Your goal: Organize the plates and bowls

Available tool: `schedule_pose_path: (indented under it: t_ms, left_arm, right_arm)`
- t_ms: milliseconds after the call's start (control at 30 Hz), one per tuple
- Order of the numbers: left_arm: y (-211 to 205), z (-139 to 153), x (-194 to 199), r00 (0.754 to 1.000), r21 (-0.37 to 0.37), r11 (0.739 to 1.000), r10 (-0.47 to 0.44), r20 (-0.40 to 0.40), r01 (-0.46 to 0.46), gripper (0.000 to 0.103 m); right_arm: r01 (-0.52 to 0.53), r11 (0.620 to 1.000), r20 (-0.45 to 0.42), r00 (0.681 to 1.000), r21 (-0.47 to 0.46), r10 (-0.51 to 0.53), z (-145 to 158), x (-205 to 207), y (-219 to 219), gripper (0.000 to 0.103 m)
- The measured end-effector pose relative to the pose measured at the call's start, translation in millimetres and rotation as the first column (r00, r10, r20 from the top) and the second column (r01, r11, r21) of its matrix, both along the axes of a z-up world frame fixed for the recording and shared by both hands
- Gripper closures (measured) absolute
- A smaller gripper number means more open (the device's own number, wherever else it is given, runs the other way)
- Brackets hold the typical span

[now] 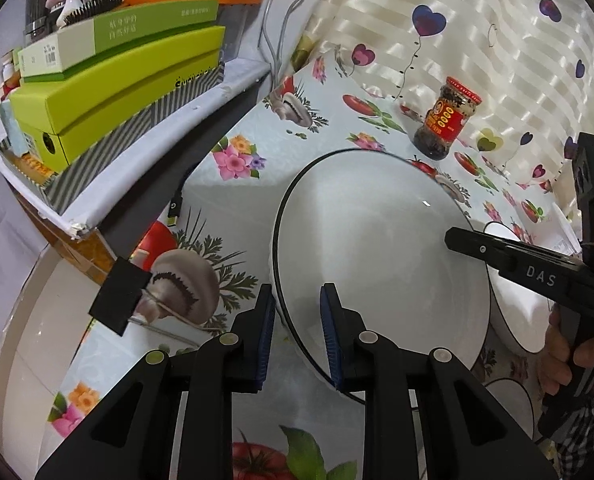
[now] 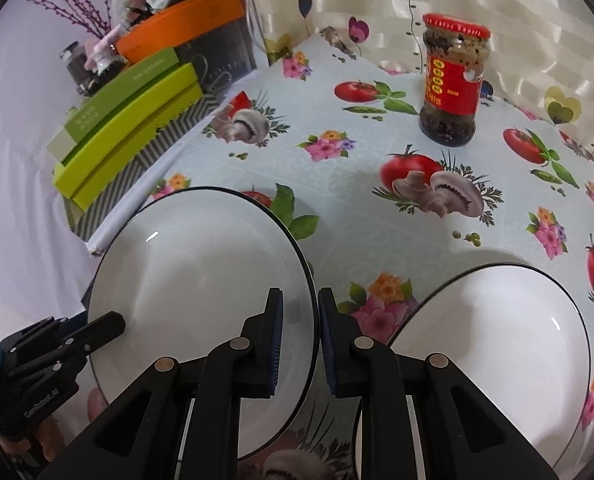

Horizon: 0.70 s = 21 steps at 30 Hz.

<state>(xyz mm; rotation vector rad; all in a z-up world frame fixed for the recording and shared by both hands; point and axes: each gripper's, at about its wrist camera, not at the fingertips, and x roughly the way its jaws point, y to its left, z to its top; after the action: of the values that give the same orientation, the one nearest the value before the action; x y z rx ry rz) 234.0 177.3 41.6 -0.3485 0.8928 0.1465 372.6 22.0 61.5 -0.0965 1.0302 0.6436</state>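
Both my hands are on one big white plate (image 1: 377,256), dark line round its rim, and it hangs tilted above the tablecloth (image 2: 377,152) with its tomatoes, mushrooms and flowers. My left gripper (image 1: 299,332) points steeply down, and its blue pads sit either side of the plate's near rim, one outside under the edge, one inside on the white face: narrow jaws, clamped on that rim. My right gripper (image 2: 301,340) also angles steeply down, biting the opposite edge of the same plate (image 2: 201,292). One pad lies on the inner face, the other just outside the dark rim line, with only a thin gap between them. Pinched tight on the plate.

From the left wrist view I see my right gripper (image 1: 457,240) reaching in from the right, its black finger laid across the far rim, my right hand (image 1: 569,344) wrapped round the handle below. From the right wrist view my left gripper (image 2: 109,326) comes in low at the left edge, finger tip on the rim.

A second white plate (image 2: 493,344) lies flat on the cloth just right of my right gripper. The red-lidded jar (image 2: 453,84) stands upright near the curtain (image 2: 537,20), well apart from both plates. Green boxes (image 2: 129,128) are stacked on the side surface at left.
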Motion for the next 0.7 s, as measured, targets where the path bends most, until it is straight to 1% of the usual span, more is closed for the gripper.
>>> schedule_pose_path:
  t_ms: [267,400,533,700]
  left_arm:
    - [-10.5,16.5,-17.0,1.0,0.007,1.0,-0.016,0.015,0.016,0.079]
    - [-17.5,27.3,-27.7,0.999,0.008,1.0,-0.026,0.031,0.026,0.079]
    - [-26.1,36.0,-36.9,0.998,0.011,0.999,-0.044,0.042,0.043,0.079]
    - [-38.0,41.9,-49.3,0.997,0.005,0.998,-0.068,0.047,0.068,0.079]
  right_arm:
    - [0.015,1.0,0.018,1.0,0.004,-0.015,22.1,-27.9,-14.7,0.085]
    - [0.026,0.999,0.017,1.0,0.018,-0.026,32.2,-42.3,-26.7,0.085]
    - [0.042,0.999,0.033,0.999,0.022,-0.043,43.3,-59.8,-39.7,0.085]
    - [0.056,0.998,0.033,0.998,0.025,-0.057,50.7,-79.3,-56.9,0.085]
